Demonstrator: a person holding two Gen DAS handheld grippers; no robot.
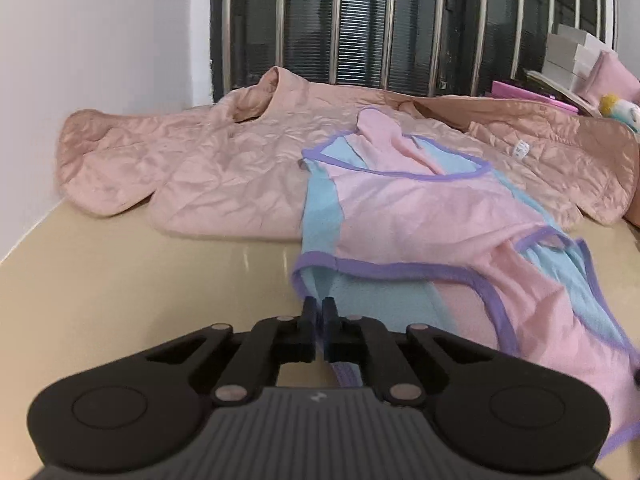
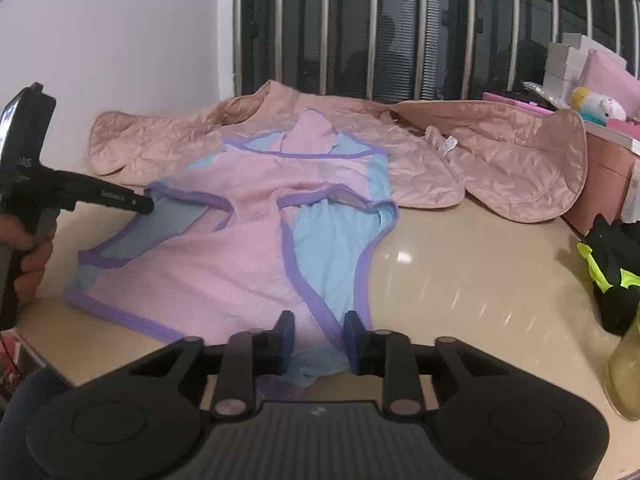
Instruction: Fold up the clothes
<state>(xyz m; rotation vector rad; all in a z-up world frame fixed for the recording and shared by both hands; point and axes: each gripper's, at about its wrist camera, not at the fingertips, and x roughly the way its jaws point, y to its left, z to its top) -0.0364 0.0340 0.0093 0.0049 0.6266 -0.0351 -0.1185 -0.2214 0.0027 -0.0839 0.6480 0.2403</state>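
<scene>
A pink and light-blue sleeveless garment (image 1: 420, 216) with purple trim lies spread on the beige table (image 1: 120, 280), its top overlapping a pink quilted jacket (image 1: 208, 160). My left gripper (image 1: 319, 308) is shut on the purple-trimmed edge at the garment's left side. The right wrist view shows its tip (image 2: 146, 205) on that trim, with a hand (image 2: 36, 264) holding the tool. My right gripper (image 2: 320, 334) is at the near hem of the garment (image 2: 240, 256), and bunched pink and blue fabric fills the space between its fingers.
The quilted jacket (image 2: 500, 160) stretches along the back, under a barred window (image 2: 400, 20). A pink box (image 2: 600, 184), a plush toy (image 2: 600, 106), a black and neon-yellow item (image 2: 612, 276) and a bottle (image 2: 628, 376) stand at the right. A white wall runs along the left.
</scene>
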